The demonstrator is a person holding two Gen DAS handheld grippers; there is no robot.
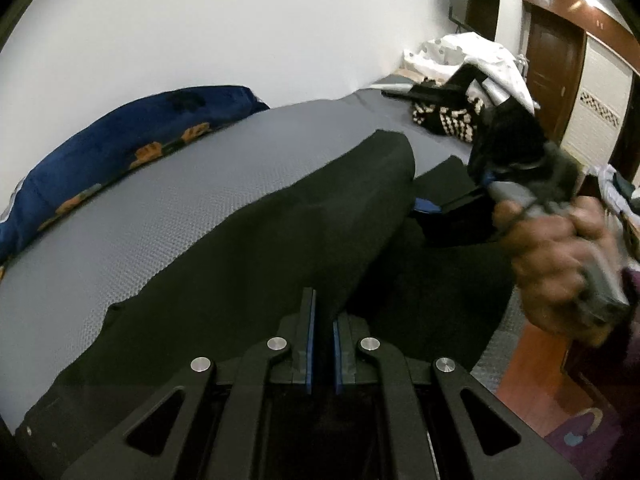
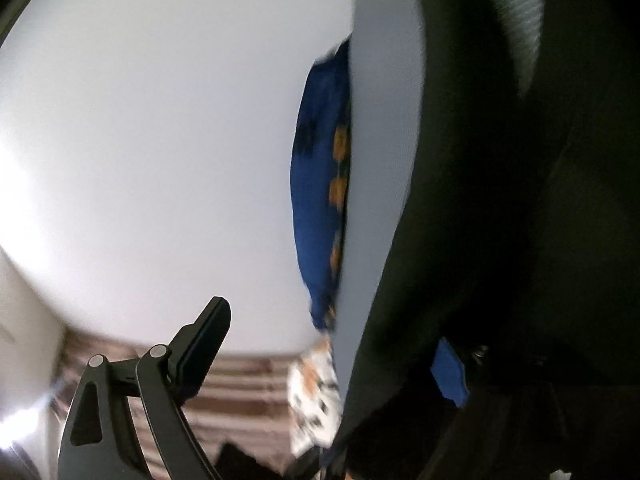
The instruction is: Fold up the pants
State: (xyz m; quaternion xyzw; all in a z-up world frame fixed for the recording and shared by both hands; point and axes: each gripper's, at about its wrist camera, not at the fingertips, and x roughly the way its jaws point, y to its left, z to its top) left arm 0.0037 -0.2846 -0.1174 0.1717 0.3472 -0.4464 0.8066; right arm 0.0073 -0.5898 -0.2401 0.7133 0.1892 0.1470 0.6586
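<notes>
My left claw (image 1: 323,334) is pinched nearly shut on the near edge of the black pants (image 1: 280,216) lying on the grey bed (image 1: 160,184), while my right claw (image 1: 444,210) gapes wide beside the fold, ready to take hold.

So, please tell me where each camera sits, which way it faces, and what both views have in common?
Left wrist view: sits on the left gripper, looking down along its nearly closed fingers onto the black pants on the grey bed; the person's right hand holding the right gripper shows at right.
Right wrist view: sits on the right gripper, rolled sideways, facing the white wall; one finger shows.
Shared: the pants, the grey bed and the blue pillow appear in both views.
</notes>
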